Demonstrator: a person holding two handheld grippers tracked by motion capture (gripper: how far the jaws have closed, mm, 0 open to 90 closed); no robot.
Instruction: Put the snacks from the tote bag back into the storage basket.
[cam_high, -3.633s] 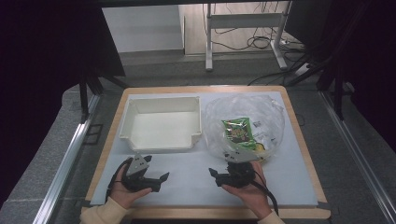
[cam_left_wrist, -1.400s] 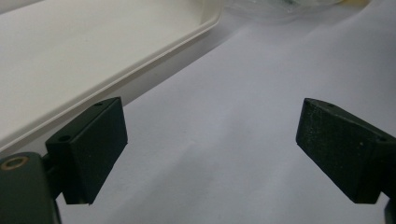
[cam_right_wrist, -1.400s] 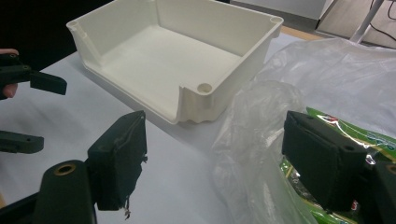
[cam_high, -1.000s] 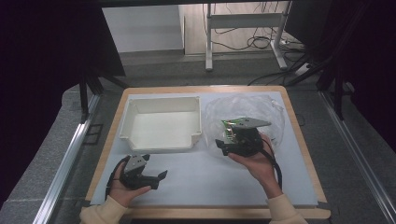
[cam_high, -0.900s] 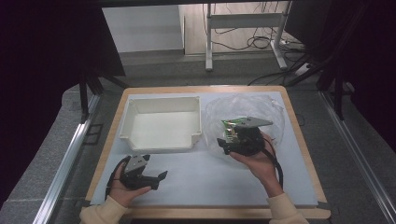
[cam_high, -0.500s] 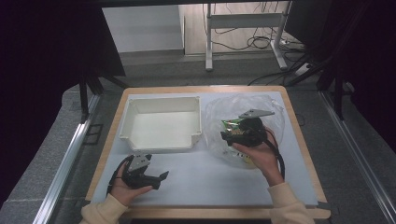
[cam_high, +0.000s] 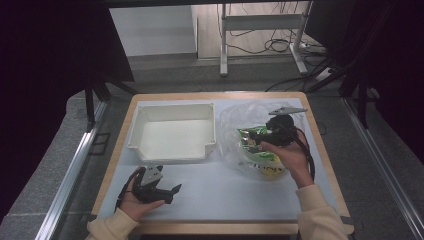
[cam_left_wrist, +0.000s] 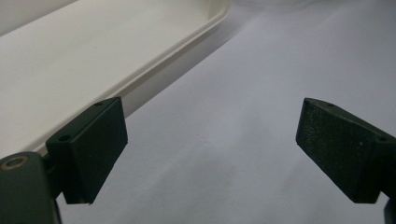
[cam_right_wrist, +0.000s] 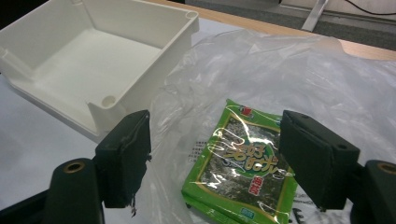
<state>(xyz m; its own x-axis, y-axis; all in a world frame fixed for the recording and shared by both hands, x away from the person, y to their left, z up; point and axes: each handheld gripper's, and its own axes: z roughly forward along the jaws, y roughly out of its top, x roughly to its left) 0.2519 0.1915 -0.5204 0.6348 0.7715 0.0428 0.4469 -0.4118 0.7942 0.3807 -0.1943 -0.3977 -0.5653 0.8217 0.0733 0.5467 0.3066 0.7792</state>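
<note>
nothing moved yet, by the look: green packet (cam_right_wrist: 243, 158) inside clear bag (cam_right_wrist: 299, 84), right of empty tray (cam_high: 172, 132). right gripper (cam_right_wrist: 219, 158) above packet, jaws wide. left gripper (cam_high: 165, 191) below tray, jaws wide, idle.

A lab-like room: wood-edged table (cam_high: 320, 145), grey floor (cam_high: 165, 70), loose cables (cam_high: 260, 47), metal stand (cam_high: 260, 22).

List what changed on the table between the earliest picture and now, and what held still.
The right gripper went forward from the table's near edge to above the clear plastic bag, its open jaws now over the green snack packet inside. Nothing has been gripped or released. The left gripper stayed open near the front edge, and the white tray, bag and packet kept their places.
</note>
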